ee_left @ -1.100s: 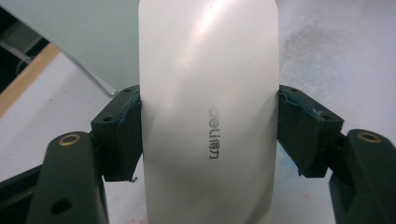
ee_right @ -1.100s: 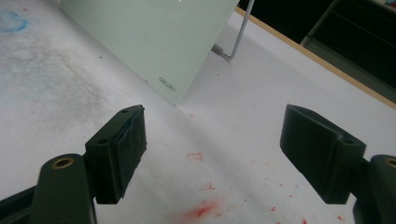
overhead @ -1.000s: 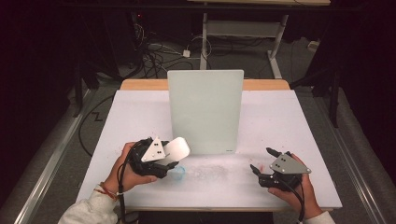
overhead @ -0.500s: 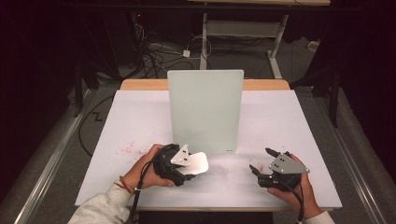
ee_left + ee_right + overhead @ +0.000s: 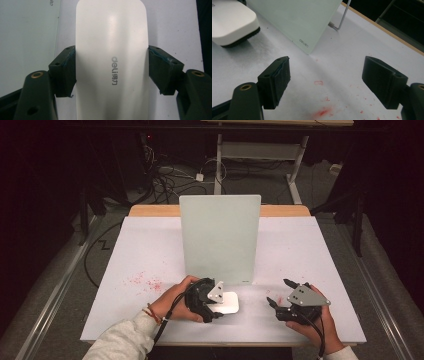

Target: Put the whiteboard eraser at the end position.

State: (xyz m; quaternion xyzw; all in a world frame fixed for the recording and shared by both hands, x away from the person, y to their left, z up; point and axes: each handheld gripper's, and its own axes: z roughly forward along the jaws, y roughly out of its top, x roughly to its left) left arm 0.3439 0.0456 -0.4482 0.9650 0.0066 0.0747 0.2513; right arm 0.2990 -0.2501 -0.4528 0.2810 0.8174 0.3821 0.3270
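A white Deli eraser (image 5: 229, 303) with a black felt base lies flat on the white table sheet (image 5: 325, 250), in front of the upright pale-green board (image 5: 220, 237). My left gripper (image 5: 220, 306) is shut on the eraser (image 5: 111, 62), one jaw on each long side. My right gripper (image 5: 277, 291) rests near the front right of the sheet, open, with nothing between its jaws. In the right gripper view it (image 5: 325, 77) hovers over red marker smears (image 5: 322, 112), with the eraser (image 5: 232, 22) at the upper left, beside the board (image 5: 294, 20).
Red specks (image 5: 145, 281) dot the sheet left of my left hand. A wire stand (image 5: 342, 17) props the board from behind. A wooden table edge (image 5: 150, 210) shows behind the sheet; cables and desk legs lie on the dark floor beyond.
My left gripper has slid the eraser to the right along the front of the sheet, from the left side to just below the board. The right gripper has stayed put.
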